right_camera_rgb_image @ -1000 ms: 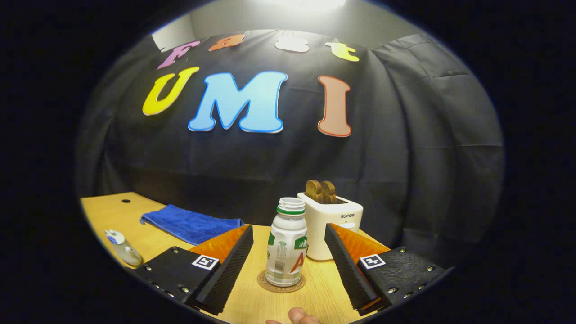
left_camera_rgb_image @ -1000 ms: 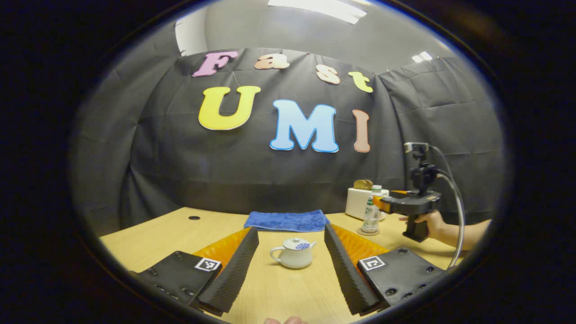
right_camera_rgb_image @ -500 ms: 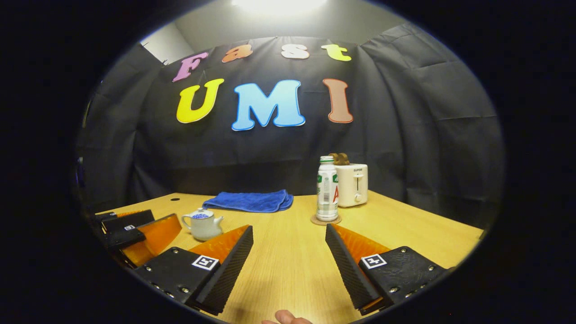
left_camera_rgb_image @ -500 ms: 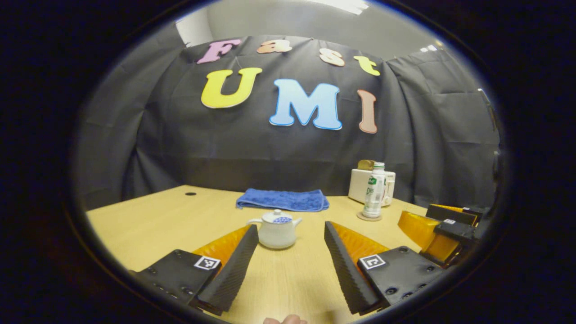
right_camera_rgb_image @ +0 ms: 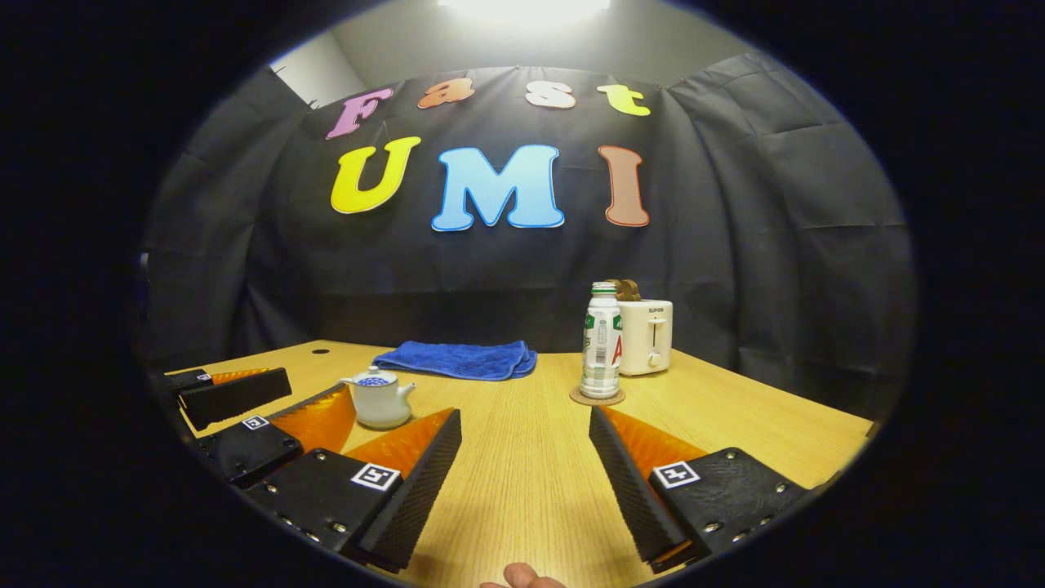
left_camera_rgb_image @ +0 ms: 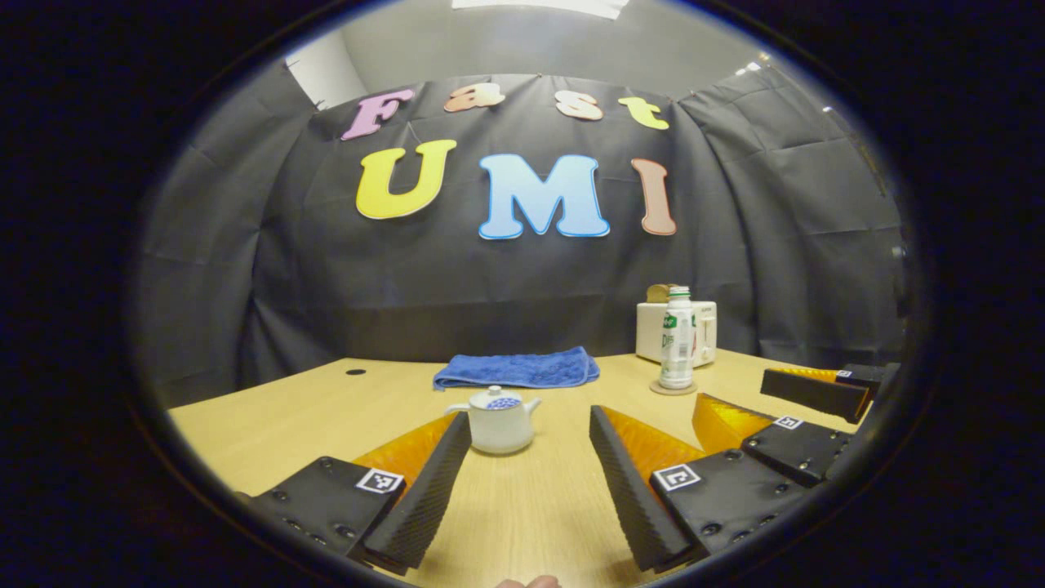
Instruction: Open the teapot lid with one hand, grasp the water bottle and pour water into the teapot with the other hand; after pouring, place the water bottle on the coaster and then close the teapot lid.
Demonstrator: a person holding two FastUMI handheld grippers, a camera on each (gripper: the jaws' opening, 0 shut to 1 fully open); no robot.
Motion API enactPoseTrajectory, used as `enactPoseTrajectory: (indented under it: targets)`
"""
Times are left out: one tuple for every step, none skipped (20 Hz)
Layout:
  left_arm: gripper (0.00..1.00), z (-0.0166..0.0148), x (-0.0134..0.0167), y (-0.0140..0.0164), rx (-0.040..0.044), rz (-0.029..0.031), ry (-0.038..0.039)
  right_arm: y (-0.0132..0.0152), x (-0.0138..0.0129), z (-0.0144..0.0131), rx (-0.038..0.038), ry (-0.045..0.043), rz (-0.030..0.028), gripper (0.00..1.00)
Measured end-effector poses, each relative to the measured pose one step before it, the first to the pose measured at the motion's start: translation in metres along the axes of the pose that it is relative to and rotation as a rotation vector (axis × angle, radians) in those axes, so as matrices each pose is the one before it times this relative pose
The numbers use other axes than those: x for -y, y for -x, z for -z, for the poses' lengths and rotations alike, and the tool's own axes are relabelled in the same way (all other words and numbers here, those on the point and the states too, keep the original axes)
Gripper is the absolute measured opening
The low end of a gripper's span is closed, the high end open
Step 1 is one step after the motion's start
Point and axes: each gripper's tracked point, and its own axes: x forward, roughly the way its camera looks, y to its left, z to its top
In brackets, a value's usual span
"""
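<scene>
Both tongs, left tongs and right tongs, hang released and empty over the near table. The lidded teapot sits ahead to the left; farther right, the water bottle stands on its coaster. Lifting the lid probably needs a straight-down pinch on its small knob, too tiny here to judge, and whether the bottle is capped is unclear.
</scene>
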Motion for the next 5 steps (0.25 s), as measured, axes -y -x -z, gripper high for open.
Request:
enactPoseTrajectory:
  targets:
    - [0.99,0.00052,-0.00171,0.00054,0.00022,-0.01055,0.00261,0.00019,0.00072,0.0007,-0.00061,0.00123,0.00773,0.96]
    - [0.99,0.00123,0.00097,-0.00039,-0.00083,-0.00111,0.00054,-0.00046,-0.00037,0.00038,0.0003,-0.00061,-0.00042,0.95]
    - [0.99,0.00033,0.00025,-0.00006,0.00049,0.00034,0.00013,-0.00027,-0.00032,0.00041,-0.00107,-0.00052,-0.00208,0.95]
    - [0.99,-0.00067,0.00191,0.00027,-0.00275,0.01118,-0.00054,0.00054,-0.00063,-0.00032,0.00016,-0.00071,-0.00246,0.96]
    - [0.99,-0.00003,0.00399,-0.00121,-0.00038,0.01968,0.00154,-0.00021,-0.00047,0.00069,-0.0008,-0.00154,-0.00494,0.95]
